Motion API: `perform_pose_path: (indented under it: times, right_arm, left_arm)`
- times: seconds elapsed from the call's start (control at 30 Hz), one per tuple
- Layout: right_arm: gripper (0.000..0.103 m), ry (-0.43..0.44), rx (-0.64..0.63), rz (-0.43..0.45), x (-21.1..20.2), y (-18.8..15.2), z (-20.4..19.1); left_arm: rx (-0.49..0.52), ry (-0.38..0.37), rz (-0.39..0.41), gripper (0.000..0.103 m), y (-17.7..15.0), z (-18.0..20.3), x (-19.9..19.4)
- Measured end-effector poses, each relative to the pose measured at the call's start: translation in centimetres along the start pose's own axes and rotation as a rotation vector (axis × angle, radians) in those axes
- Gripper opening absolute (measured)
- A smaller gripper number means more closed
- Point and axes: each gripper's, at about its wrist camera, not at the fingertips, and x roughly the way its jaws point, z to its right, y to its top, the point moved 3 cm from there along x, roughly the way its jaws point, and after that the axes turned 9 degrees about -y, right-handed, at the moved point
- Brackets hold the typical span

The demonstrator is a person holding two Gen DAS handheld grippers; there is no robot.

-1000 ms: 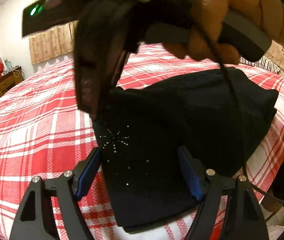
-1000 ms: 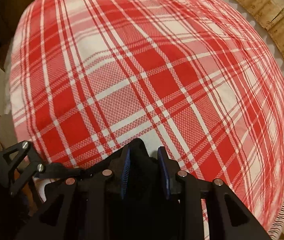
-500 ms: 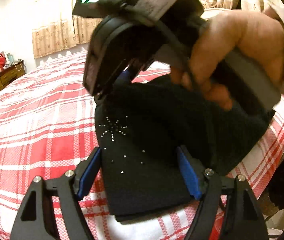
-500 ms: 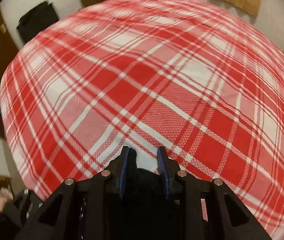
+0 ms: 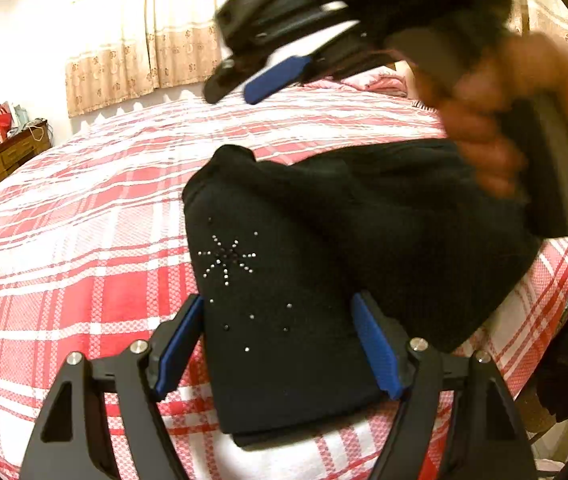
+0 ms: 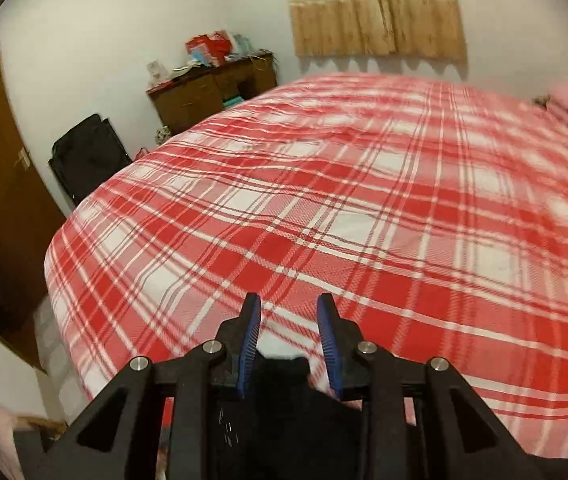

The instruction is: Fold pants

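- Looking at the black pants [image 5: 324, 280]: they lie folded on the plaid bed [image 5: 64, 260], near edge between the wide-open fingers of the left hand-held gripper [image 5: 280, 344], long axis running away to the right.
- Right hand-held gripper [image 6: 290, 340] is up above, partly open, gripping nothing.
- Left one's clearly nearer.
- Dresser [image 6: 212, 92] and curtains [image 5: 144, 32] sit well apart; nothing's in the way.

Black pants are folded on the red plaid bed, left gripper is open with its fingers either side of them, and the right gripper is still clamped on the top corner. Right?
Not quite. The left wrist view shows the right gripper lifted above the black pants, clear of the corner and holding nothing. The rest stands: the pants lie folded on the red plaid bed, and the left gripper is open with its fingers either side of them.
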Motion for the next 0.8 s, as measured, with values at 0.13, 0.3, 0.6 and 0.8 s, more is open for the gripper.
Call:
perform_pose_path:
  times: [0.13, 0.3, 0.6, 0.8]
  right_arm:
    - [0.031, -0.024, -0.081, -0.089, 1.4, -2.4, -1.7]
    - [0.051, -0.135, -0.117, -0.191, 5.5, -3.9, -1.9]
    - [0.074, -0.012, 0.151, -0.083, 3.7, -3.1, 1.5]
    - [0.074, -0.092, 0.21, 0.111, -4.8, -4.0, 4.0]
  left_arm:
    - [0.0, 0.007, -0.001, 0.079, 0.0, -0.9, 0.4]
    - [0.007, 0.019, -0.004, 0.079, -0.1, -0.6, 0.7]
    - [0.002, 0.016, 0.002, 0.079, -0.3, -0.4, 0.7]
    - [-0.021, 0.01, -0.003, 0.084, -0.3, -1.1, 0.8]
